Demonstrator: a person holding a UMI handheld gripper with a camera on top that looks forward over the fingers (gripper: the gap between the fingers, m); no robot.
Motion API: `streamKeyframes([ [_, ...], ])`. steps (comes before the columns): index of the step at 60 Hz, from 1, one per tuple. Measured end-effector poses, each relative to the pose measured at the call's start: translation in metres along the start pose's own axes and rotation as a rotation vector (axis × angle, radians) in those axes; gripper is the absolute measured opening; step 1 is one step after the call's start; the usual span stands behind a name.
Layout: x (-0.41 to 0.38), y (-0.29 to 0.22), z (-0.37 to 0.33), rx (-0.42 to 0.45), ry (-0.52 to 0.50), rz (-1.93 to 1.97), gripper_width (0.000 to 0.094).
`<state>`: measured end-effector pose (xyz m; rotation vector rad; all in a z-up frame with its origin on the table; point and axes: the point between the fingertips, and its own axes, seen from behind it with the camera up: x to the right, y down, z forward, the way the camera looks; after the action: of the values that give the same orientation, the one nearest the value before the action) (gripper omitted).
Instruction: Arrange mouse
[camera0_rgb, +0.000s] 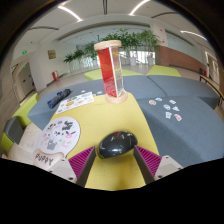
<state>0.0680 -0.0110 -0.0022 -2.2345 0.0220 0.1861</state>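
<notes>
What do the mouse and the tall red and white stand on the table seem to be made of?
The mouse, between the tool's fingers, looks like black plastic with a semi-gloss finish: a soft highlight runs over its rounded back. Whether the fingers press on it cannot be seen. The stand beyond seems clear plastic or glass around red contents with a white base; the look leaves that open.

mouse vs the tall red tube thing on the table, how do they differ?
The mouse is black, low and rounded; the tall red cylinder is red with clear parts and a pale base.
The mouse lies flat; the cylinder stands upright.
The mouse sits between the fingers of the hand-held gripper, with magenta pads at either side; the cylinder stands well beyond them, untouched.
Both rest on the yellow part of the table.
</notes>
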Motion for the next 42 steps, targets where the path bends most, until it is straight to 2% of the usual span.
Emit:
streamKeyframes([
  [17,-0.022,-0.028,0.06,0.012,0.05,-0.047,0.0816],
  [23,-0.021,-0.029,0.066,0.021,0.109,-0.093,0.0713],
  [26,-0.024,-0.027,0.065,0.04,0.109,-0.08,0.0582],
  [30,-0.021,-0.027,0.064,0.06,0.126,-0.032,0.0529],
  [36,-0.015,-0.034,0.058,0.037,0.16,0.048,0.0454],
  [42,-0.018,-0.078,0.034,0.112,0.17,0.068,0.0425],
])
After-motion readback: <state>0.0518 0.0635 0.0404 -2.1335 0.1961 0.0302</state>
